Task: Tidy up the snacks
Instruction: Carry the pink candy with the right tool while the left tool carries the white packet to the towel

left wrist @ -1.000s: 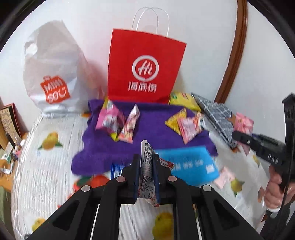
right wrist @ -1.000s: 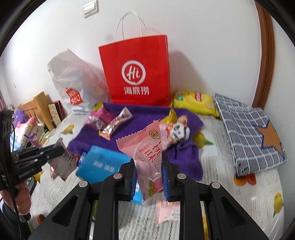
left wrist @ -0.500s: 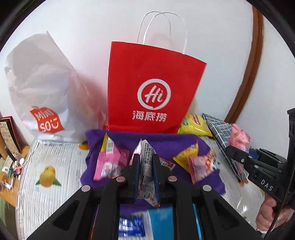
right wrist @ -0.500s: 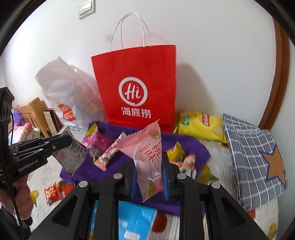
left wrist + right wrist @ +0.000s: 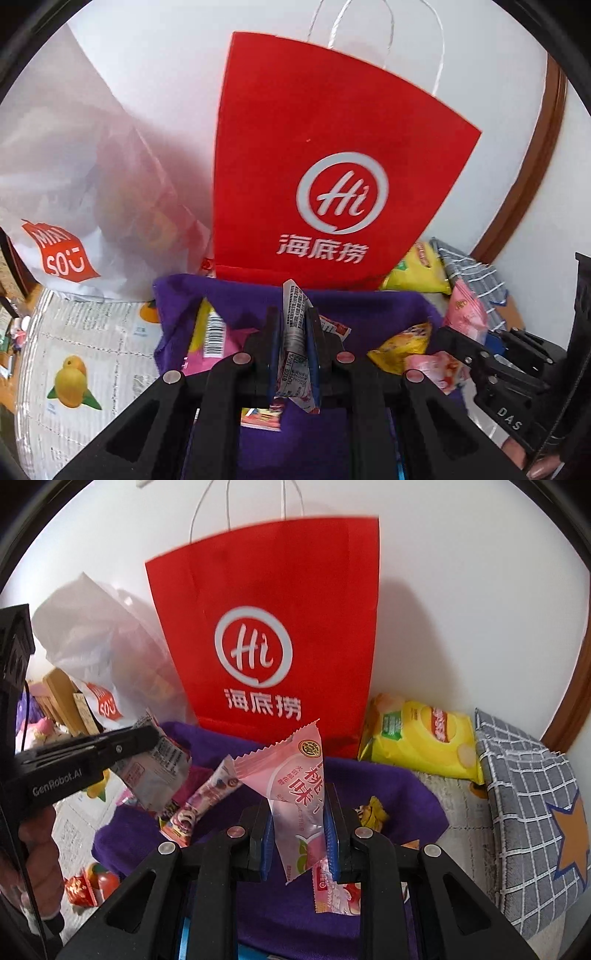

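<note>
My left gripper [image 5: 293, 345] is shut on a silver snack packet [image 5: 294, 332] printed with small text; the same silver packet [image 5: 155, 768] shows in the right wrist view. My right gripper [image 5: 298, 834] is shut on a pink peach-flavour snack packet [image 5: 295, 790], held upright. Both hang over a purple towel [image 5: 362, 306] with several loose snack packets on it. A tall red paper bag [image 5: 325, 162] with white string handles stands upright against the wall just behind the towel; the red bag [image 5: 273, 627] fills the middle of the right wrist view.
A white plastic shopping bag [image 5: 74, 184] leans left of the red bag. A yellow chip bag [image 5: 421, 742] and a grey checked cushion [image 5: 532, 812] lie to the right. The surface is a white fruit-print cover [image 5: 74, 350]. A hand [image 5: 40, 856] grips the left tool.
Both grippers have moved forward toward the red bag, which now looms much larger. The blue packet has slipped below the frames. Both packets stay clamped.
</note>
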The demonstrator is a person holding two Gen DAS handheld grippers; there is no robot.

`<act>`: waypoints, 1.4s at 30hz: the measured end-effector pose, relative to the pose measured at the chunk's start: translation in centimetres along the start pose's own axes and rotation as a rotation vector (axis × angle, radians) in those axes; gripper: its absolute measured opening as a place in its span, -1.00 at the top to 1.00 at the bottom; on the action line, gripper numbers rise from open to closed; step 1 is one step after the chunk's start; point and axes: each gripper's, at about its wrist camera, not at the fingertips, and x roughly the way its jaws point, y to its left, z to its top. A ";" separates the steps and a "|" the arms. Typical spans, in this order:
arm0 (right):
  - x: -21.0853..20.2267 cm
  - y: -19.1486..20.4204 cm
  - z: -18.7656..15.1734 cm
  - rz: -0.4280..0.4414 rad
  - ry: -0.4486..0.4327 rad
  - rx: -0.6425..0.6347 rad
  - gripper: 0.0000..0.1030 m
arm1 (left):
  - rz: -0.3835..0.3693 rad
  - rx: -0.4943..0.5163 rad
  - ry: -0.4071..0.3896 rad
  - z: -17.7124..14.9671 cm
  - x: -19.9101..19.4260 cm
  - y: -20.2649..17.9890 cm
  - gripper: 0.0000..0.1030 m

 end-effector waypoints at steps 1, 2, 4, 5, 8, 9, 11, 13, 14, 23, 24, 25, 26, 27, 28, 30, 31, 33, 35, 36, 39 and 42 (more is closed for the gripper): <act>0.2 -0.1 -0.1 0.005 0.006 0.001 0.55 | 0.006 -0.002 0.017 -0.1 0.3 0.2 0.75; 0.4 -0.2 -0.2 0.009 0.017 -0.001 0.55 | 0.013 -0.007 0.035 -0.2 0.6 0.4 0.75; 0.8 -0.4 -0.3 0.009 0.027 -0.004 0.55 | 0.037 -0.014 0.058 -0.2 0.9 0.7 0.75; 0.9 -0.5 -0.4 0.016 0.036 -0.002 0.55 | 0.052 -0.021 0.070 -0.2 1.1 0.9 0.75; 1.3 -0.5 -0.6 0.038 0.056 -0.012 0.55 | 0.048 -0.046 0.103 -0.3 1.7 1.5 0.75; 1.5 -0.5 -0.6 0.038 0.061 -0.016 0.55 | 0.045 -0.053 0.113 -0.3 1.8 1.7 0.75; 1.9 -0.3 -0.8 0.045 0.076 -0.026 0.55 | 0.064 -0.060 0.129 -0.4 2.2 2.0 0.75; 2.3 -0.3 -1.0 0.064 0.089 -0.020 0.55 | 0.082 -0.065 0.137 -0.5 2.5 2.3 0.75; 2.5 -0.3 -1.0 0.068 0.095 -0.018 0.55 | 0.083 -0.071 0.141 -0.5 2.6 2.4 0.75; 3.6 0.3 -1.5 0.021 0.129 -0.047 0.55 | 0.085 -0.087 0.138 -0.3 2.2 2.7 0.75; 3.6 0.3 -1.5 0.017 0.131 -0.050 0.55 | 0.088 -0.087 0.136 -0.3 2.1 2.7 0.75; 3.6 0.3 -1.6 0.014 0.133 -0.051 0.55 | 0.089 -0.086 0.136 -0.3 2.1 2.7 0.75; 3.6 0.3 -1.6 0.012 0.134 -0.049 0.55 | 0.089 -0.086 0.138 -0.3 2.0 2.7 0.75; 3.7 0.2 -1.6 0.013 0.135 -0.046 0.55 | 0.089 -0.088 0.140 -0.3 2.0 2.7 0.75; 3.8 0.2 -1.7 0.013 0.139 -0.044 0.55 | 0.091 -0.089 0.144 -0.3 2.1 2.8 0.75; 4.0 0.1 -1.7 0.007 0.146 -0.040 0.55 | 0.095 -0.087 0.148 -0.3 2.1 2.8 0.75; 4.1 0.1 -1.7 0.005 0.151 -0.037 0.55 | 0.098 -0.087 0.147 -0.3 2.1 2.8 0.75; 4.3 0.1 -1.8 0.002 0.157 -0.034 0.55 | 0.099 -0.087 0.148 -0.3 2.2 2.7 0.75; 4.4 0.1 -1.8 0.001 0.159 -0.033 0.55 | 0.100 -0.085 0.150 -0.4 2.2 2.7 0.75; 4.4 0.1 -1.8 0.001 0.160 -0.035 0.55 | 0.101 -0.084 0.151 -0.4 2.3 2.7 0.75; 4.3 0.3 -1.8 0.001 0.157 -0.036 0.55 | 0.100 -0.081 0.150 -0.4 2.2 2.6 0.75; 4.3 0.4 -1.8 -0.001 0.154 -0.040 0.55 | 0.099 -0.082 0.150 -0.4 2.1 2.6 0.75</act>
